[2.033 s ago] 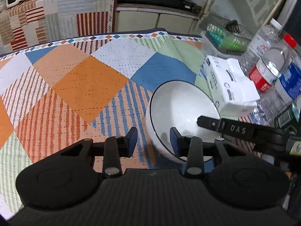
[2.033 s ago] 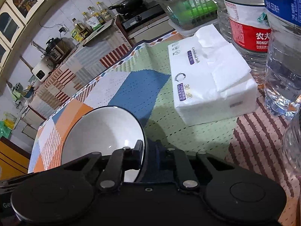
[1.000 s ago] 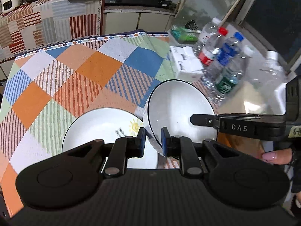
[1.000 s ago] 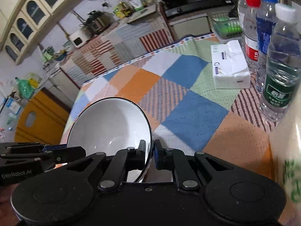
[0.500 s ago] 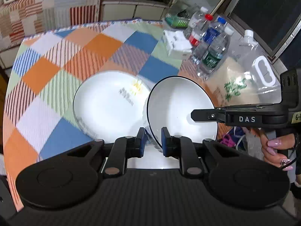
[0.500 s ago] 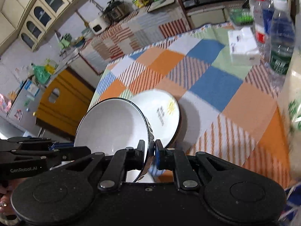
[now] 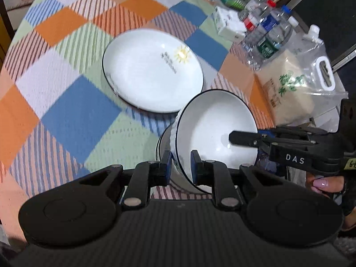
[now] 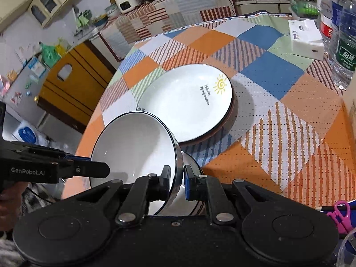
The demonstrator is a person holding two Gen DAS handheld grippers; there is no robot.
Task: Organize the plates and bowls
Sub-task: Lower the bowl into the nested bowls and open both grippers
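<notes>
Left wrist view shows the left tool point(image 7: 180, 166) pinched narrow on the near rim of a white bowl point(image 7: 213, 129) with a dark edge, one pad inside and one outside. The right tool point(image 8: 176, 179) clamps the opposite rim the same way, so both carry the bowl, tilted, just above the near edge of the worktop point(image 7: 73, 111). Under it sits what looks like a second bowl point(image 8: 189, 164), only partly visible; I judge the held one is about to be nested into it, but it is not yet seated or let go. Beside them, a white plate point(image 8: 187, 102) printed with a sun lies on a darker rim that may be another plate below, so the plates seem already stacked. Both the held bowl and the top plate are empty. Bottles point(image 7: 269, 37) and a tissue pack point(image 7: 227, 23) stand well apart at the far side.
</notes>
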